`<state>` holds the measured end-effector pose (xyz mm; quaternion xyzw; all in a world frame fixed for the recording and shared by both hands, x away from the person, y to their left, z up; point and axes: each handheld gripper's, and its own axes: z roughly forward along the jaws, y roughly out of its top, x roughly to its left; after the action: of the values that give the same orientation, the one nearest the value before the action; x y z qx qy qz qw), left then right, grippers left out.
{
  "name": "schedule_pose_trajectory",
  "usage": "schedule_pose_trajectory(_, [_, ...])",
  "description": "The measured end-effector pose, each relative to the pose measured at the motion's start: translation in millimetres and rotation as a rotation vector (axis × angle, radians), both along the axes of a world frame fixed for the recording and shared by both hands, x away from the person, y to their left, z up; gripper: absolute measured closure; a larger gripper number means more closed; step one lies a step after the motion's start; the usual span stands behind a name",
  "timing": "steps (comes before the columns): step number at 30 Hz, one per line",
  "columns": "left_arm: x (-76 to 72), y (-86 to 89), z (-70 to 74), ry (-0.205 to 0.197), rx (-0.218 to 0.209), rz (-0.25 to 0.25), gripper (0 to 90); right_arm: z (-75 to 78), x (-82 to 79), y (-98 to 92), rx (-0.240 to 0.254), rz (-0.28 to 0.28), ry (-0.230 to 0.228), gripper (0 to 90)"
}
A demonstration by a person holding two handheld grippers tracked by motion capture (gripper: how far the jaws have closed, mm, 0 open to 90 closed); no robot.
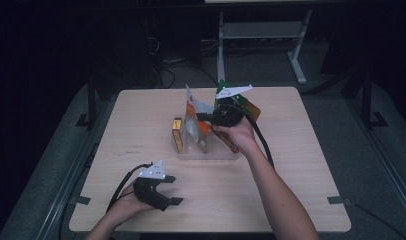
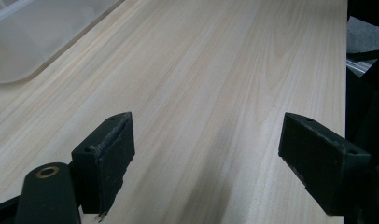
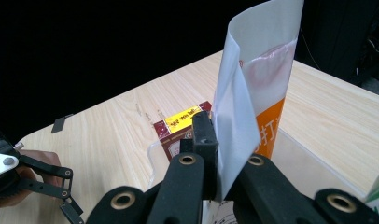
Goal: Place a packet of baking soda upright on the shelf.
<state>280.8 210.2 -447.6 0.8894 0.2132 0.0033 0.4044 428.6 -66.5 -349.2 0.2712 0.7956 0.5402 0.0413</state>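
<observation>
Nearest the person, the left gripper [image 1: 172, 189] rests low over the front of the wooden table [image 1: 291, 200], its jaws spread wide with nothing but bare wood between them; the left hand [image 1: 125, 206] lies almost flat on the board. Farther in, the right forearm reaches up the table at a slant, and the right hand [image 1: 239, 135] holds the right gripper [image 1: 200, 118] level, pointing leftward over a clear plastic tray [image 1: 211, 154]. Its jaws are pressed together on the edge of a white and orange pouch [image 3: 253, 93], which stands upright inside the tray, just beside a red and yellow box [image 1: 177, 135] at the tray's left end. A green packet [image 1: 248, 106] stands behind the gripper.

My reading is that the pouch is being packed into, or pulled from, the tray; I cannot tell which. Either way the next move calls for a steady pinch and care not to knock the box.
</observation>
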Motion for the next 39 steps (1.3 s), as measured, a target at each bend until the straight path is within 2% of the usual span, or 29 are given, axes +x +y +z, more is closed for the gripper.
schedule_pose_trajectory(7, [-0.4, -1.0, -0.2, 0.000, 0.006, -0.005, 17.9, -4.8, -4.2, 0.0, -0.028, 0.017, 0.006, 90.0])
schedule_pose_trajectory(15, [-0.2, -2.5, -1.0, 0.000, 0.009, -0.012, 17.9, -10.3, -7.6, -4.2, -0.028, 0.021, 0.010, 89.7])
schedule_pose_trajectory(21, [-0.8, -3.4, -1.8, 0.002, 0.008, -0.011, 17.9, -8.2, -9.7, -4.8, -0.046, 0.011, 0.012, 87.7])
schedule_pose_trajectory(23, [-0.9, -3.5, -2.1, 0.002, 0.012, -0.014, 17.9, -7.1, -10.7, -6.2, -0.042, 0.020, 0.016, 80.3])
schedule_pose_trajectory(28, [-0.5, -4.1, -2.9, 0.007, 0.015, -0.014, 17.9, 0.1, -18.6, -10.3, -0.058, 0.015, -0.006, 63.8])
schedule_pose_trajectory(33, [-1.0, -4.6, -2.7, 0.003, 0.014, -0.015, 17.9, 6.9, -33.2, -18.8, -0.083, -0.006, -0.036, 53.5])
schedule_pose_trajectory(37, [-0.2, -4.2, -2.5, -0.006, 0.020, -0.013, 17.5, 7.6, -47.0, -27.1, -0.135, -0.045, -0.071, 44.4])
schedule_pose_trajectory(39, [0.4, -3.6, -3.0, -0.009, 0.018, -0.012, 17.2, 7.3, -52.1, -31.2, -0.129, -0.048, -0.079, 41.7])
